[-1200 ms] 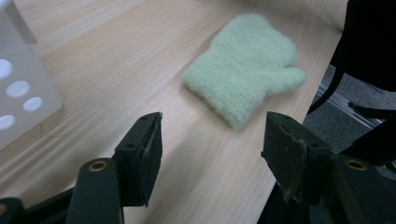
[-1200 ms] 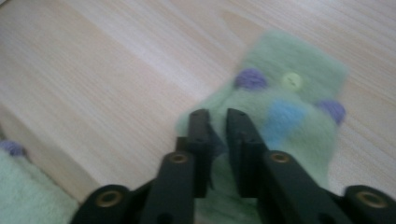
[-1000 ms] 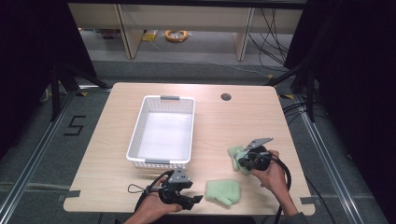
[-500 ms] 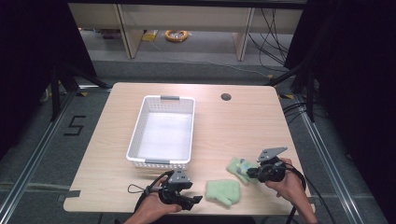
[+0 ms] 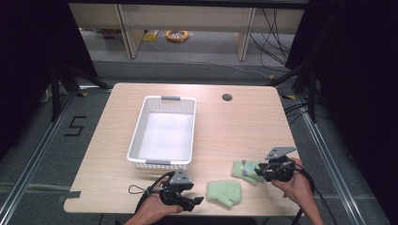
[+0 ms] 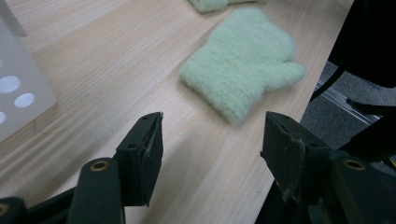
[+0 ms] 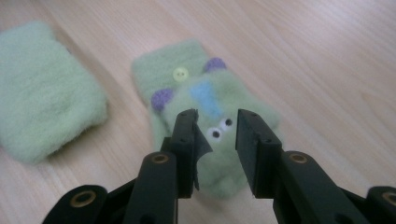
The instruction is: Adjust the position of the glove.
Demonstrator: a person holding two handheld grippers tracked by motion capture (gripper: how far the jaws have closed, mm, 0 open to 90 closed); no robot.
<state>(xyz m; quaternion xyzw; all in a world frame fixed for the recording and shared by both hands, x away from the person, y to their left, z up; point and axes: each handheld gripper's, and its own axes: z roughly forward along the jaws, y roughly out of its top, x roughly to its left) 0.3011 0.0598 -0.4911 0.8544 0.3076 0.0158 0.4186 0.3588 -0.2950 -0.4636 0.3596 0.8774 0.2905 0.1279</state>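
- Since a second ago, we have drawn our right gripper back toward the near right edge of the table, and the decorated mitten has come with it; the left gripper has stayed where it was at the near edge.
- Nearest to us, the left gripper rests low over the wood with its jaws spread wide and nothing between them. It points right, toward the plain green mitten, which lies flat just beyond the jaws and untouched.
- Just right of that, the plain green mitten sits near the table's front edge, thumb toward us.
- A little farther and to the right, our right gripper hovers over the decorated mitten, the one with googly eyes, purple ears and a yellow button. Its jaws stand partly apart, framing the mitten's near end; we cannot tell whether they touch the fabric, but they are not pinched shut on it.
- Farther off, left of centre, the white basket stands empty.
- We judge the work barely begun: both mittens lie on the table near each other, neither is gripped, and both have yet to be lifted and carried to the basket, if that is where they go.
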